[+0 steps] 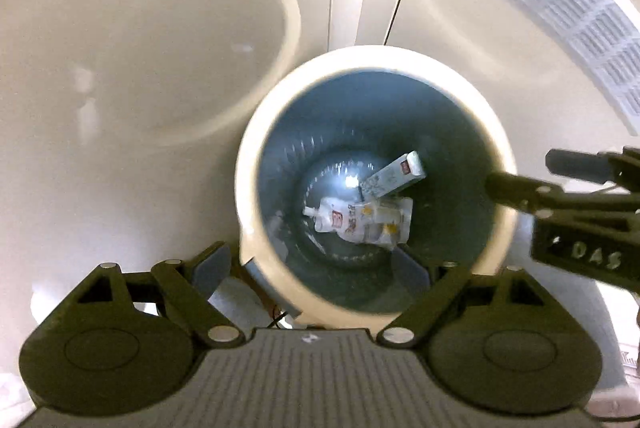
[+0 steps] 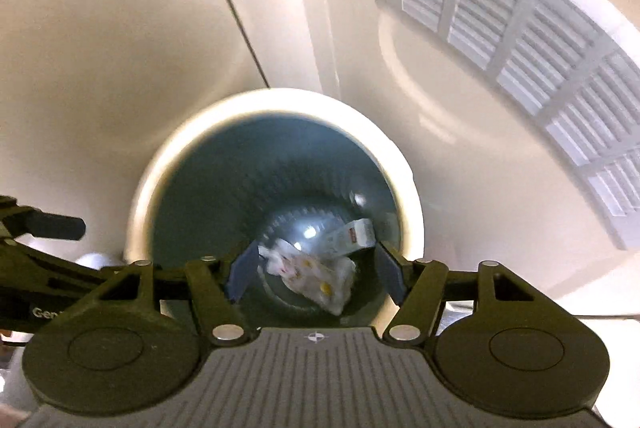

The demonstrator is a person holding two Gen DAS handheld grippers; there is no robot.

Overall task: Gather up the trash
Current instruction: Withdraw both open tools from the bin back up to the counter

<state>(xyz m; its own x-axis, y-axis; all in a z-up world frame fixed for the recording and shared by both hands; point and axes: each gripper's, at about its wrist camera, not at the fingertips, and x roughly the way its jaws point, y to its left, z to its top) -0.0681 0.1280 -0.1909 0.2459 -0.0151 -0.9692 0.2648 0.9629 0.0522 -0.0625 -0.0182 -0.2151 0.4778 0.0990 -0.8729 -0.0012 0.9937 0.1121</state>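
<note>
Bin: a round trash bin (image 1: 496, 132) with a pale cream rim and a dark blue-grey ribbed inside stands on the floor (image 1: 120, 48), seen from almost straight above in both wrist views.
Floor: glossy cream, with a thin dark seam (image 2: 228, 0) running away from the bin's far rim.
Vent: a white louvred grille (image 2: 520, 28) lies beyond the bin on the right, well apart from it.
Trash in bin: two pieces lie on the bin's bottom. A flat white spouted pouch (image 1: 360, 220) with red and yellow print lies across the middle of the bottom. A small white carton (image 1: 396, 176) with a red mark leans against the inner wall on the right, its lower end just beside the pouch.
Left gripper: the left gripper (image 1: 310, 270) hangs above the bin's near rim, pointing steeply down. Its jaws are spread wide with nothing between them; one blue-grey pad (image 1: 210, 270) sits outside the rim on the left, the other over the bin's mouth.
Right gripper: the right gripper (image 2: 316, 278) hangs above the near side of the bin's mouth. Its jaws are released and parted, gripping nothing; the pouch shows far below between them.
Grippers together: each shows at the edge of the other's view, side by side above the bin.
Blur: both views are slightly smeared.
</note>
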